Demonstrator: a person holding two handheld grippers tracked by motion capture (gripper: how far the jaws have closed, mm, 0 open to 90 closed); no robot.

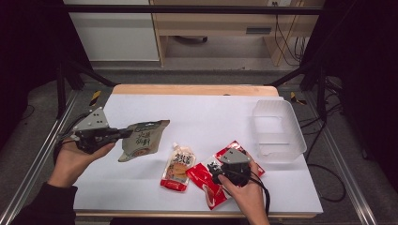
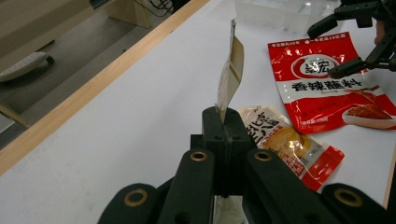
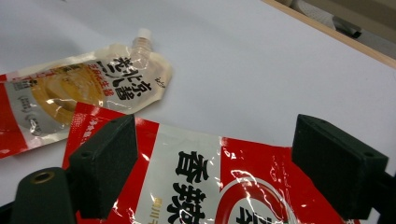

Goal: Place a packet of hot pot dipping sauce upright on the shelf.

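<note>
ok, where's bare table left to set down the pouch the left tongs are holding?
Free: the far strip behind the tan flat pouch, running right to the clear plastic bin, and the near-left corner. Crowded: near centre, where the spouted sauce pouch and red packet lie under the right tongs.

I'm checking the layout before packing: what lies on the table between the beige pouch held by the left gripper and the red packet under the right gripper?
The spouted sauce pouch lies flat between the beige pouch and the red packet, seen in the high view.
</note>
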